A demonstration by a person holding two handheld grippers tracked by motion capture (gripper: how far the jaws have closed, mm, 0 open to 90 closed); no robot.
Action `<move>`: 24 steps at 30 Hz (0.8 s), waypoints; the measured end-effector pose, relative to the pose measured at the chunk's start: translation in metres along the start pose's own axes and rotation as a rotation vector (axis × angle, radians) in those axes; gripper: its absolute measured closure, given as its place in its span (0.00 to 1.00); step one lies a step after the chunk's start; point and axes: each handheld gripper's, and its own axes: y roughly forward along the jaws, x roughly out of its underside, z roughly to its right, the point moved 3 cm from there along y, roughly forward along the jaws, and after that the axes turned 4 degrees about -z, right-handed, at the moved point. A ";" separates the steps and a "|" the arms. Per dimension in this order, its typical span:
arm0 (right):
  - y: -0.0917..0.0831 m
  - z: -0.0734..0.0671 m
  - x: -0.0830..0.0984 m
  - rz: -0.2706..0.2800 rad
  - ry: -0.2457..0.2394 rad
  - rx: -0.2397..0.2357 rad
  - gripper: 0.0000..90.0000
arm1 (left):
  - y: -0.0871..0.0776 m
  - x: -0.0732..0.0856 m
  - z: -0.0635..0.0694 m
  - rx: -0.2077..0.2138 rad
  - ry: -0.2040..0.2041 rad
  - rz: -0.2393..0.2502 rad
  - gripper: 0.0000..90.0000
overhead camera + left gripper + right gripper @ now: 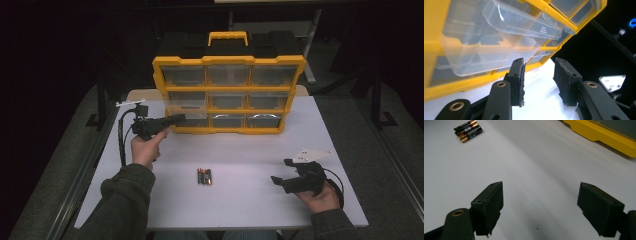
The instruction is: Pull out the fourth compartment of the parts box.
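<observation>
We're right up at the bottom-left drawer (499, 37) of the yellow organizer (228, 95), and in the left gripper view that clear drawer stands pulled partway out of its slot, its front lip jutting toward us. Our left gripper (176, 119) sits just in front of it at the cabinet's lower left corner; its jaws are parted with bare table showing between the pads (520, 82), nothing pinched, just short of the drawer. The organizer stands upright at the far edge of the white table (250, 200), three rows of three clear drawers under a yellow handle (228, 37). Out in the middle of the table lie the batteries (204, 176), side by side, well apart from both tools. Over at the right, our right gripper (282, 172) hovers low with its jaws spread wide and empty.
</observation>
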 end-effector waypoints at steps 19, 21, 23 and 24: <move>0.000 0.004 0.001 -0.027 -0.022 0.007 0.23 | -0.025 -0.053 0.032 -0.073 0.600 -0.290 0.64; -0.001 0.005 0.001 -0.026 -0.018 0.007 0.23 | -0.026 -0.062 0.032 -0.073 0.637 -0.307 0.65; -0.001 0.007 0.002 -0.025 -0.011 0.007 0.23 | -0.026 -0.069 0.032 -0.073 0.669 -0.320 0.65; -0.001 0.008 0.002 -0.024 -0.007 0.006 0.23 | -0.025 -0.072 0.032 -0.074 0.681 -0.330 0.65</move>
